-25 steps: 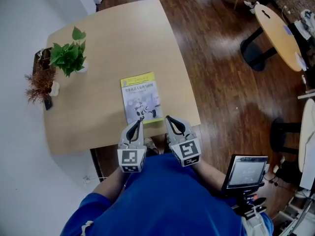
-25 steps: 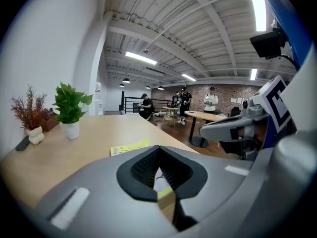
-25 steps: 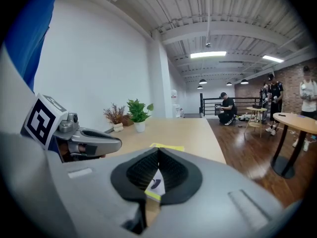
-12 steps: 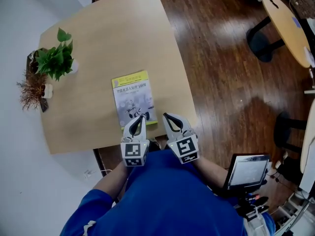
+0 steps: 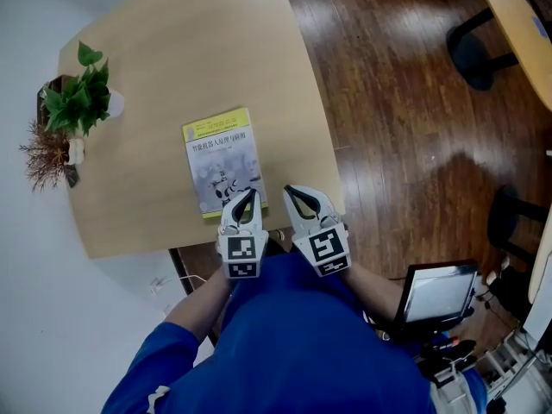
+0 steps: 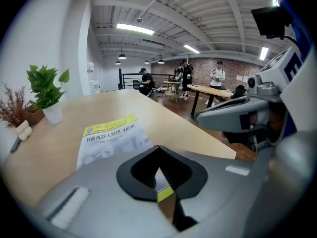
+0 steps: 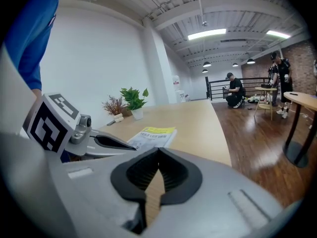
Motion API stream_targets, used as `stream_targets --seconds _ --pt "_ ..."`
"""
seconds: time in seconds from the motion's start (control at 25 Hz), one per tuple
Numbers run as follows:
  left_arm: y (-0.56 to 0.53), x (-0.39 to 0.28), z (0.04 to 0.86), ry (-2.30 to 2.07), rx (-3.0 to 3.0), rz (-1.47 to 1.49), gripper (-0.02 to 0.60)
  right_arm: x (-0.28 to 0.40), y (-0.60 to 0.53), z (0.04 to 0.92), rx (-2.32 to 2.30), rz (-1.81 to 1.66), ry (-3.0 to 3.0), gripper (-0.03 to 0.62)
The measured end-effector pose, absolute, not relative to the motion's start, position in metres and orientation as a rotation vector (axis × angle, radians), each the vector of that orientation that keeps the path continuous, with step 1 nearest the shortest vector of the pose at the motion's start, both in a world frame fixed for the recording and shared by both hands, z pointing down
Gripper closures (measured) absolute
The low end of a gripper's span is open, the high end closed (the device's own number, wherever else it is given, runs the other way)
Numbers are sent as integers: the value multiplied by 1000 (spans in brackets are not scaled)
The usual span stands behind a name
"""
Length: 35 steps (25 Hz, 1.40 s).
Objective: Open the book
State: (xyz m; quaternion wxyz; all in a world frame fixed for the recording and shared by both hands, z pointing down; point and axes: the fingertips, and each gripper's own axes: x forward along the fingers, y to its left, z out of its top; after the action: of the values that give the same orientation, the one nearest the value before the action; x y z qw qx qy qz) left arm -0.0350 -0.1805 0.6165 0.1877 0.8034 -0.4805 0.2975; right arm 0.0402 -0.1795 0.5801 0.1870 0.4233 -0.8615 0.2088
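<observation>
A closed book with a yellow band at its top and bottom lies flat near the front edge of the light wooden table. In the head view my left gripper is shut, with nothing between its jaws. Its tips hang over the book's near right corner. My right gripper is shut and empty too, just right of the book above the table's front edge. The left gripper view shows the book just beyond the closed tips of the left gripper. The right gripper view has the book ahead to the left of the right gripper.
A green plant in a white pot and a dried brown plant stand at the table's left edge. Dark wooden floor lies to the right. A small screen stands by the person's right side. Another table is far right.
Both grippers have sunk and moved forward toward the book's near edge. The left tips now overlap the book's corner. Both stay shut.
</observation>
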Motion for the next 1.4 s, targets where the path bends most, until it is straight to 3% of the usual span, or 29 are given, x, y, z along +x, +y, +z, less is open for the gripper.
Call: stream_targets --seconds 0.24,0.28,0.68,1.12,1.4 --pt "-182 -21 634 -1336 2200 965 567 53 -185 589 1187 663 -2438 591" --pt "-183 -17 637 -1328 2192 984 505 56 -188 590 1185 668 -2440 591" --pt "-178 -18 659 -1339 2099 1191 389 66 -192 596 1186 704 -2448 591" --pt "-176 -19 676 -1382 1965 1328 368 75 -194 597 1173 713 -2457 591" --pt "-178 -24 677 -1423 1909 1347 408 77 -198 597 1162 713 -2469 591"
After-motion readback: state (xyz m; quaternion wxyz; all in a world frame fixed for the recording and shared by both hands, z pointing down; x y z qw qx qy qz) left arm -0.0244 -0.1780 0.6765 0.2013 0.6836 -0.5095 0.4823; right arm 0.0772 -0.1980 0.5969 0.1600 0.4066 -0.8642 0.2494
